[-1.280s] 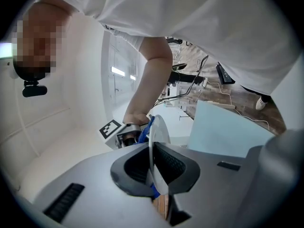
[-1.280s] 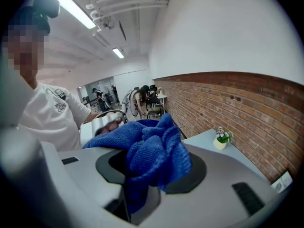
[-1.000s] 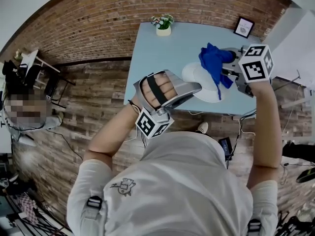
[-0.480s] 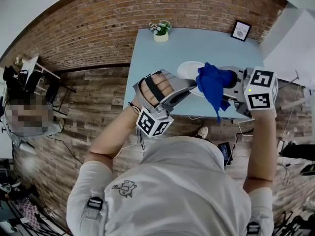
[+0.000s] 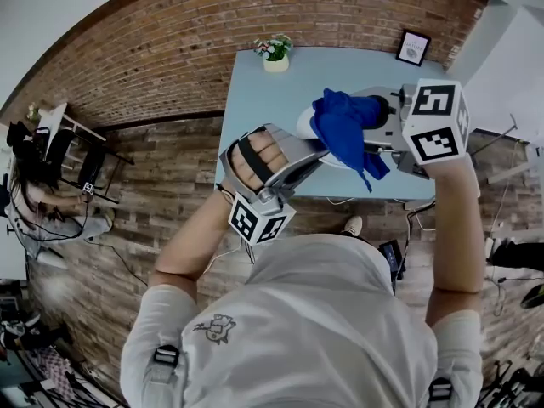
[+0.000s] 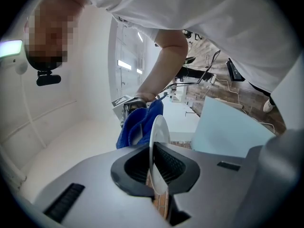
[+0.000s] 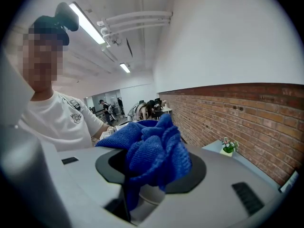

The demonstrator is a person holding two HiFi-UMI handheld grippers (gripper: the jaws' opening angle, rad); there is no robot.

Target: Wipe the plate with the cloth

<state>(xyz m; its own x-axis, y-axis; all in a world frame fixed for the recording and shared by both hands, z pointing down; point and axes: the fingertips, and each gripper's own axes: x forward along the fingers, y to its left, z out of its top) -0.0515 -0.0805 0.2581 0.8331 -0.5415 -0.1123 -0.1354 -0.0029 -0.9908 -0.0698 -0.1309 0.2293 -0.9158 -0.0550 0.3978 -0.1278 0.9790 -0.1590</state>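
Note:
My left gripper (image 5: 316, 153) is shut on the rim of a white plate (image 5: 303, 126), which it holds in the air over the near edge of the blue table (image 5: 255, 100). In the left gripper view the plate (image 6: 158, 137) stands edge-on between the jaws of the left gripper (image 6: 156, 170). My right gripper (image 5: 378, 130) is shut on a bunched blue cloth (image 5: 342, 130), which lies against the plate's face and hides most of it. The cloth (image 7: 153, 151) fills the jaws of the right gripper (image 7: 149, 177), and the cloth (image 6: 137, 126) also shows behind the plate.
A small potted plant (image 5: 274, 51) stands at the table's far left edge and a framed picture (image 5: 414, 47) at its far right corner. A brick-patterned floor surrounds the table. Chairs and a seated person (image 5: 51, 202) are at the far left.
The right gripper has carried the cloth leftwards and a little upward across the plate, so the cloth now covers more of it. The left gripper and plate have stayed nearly still.

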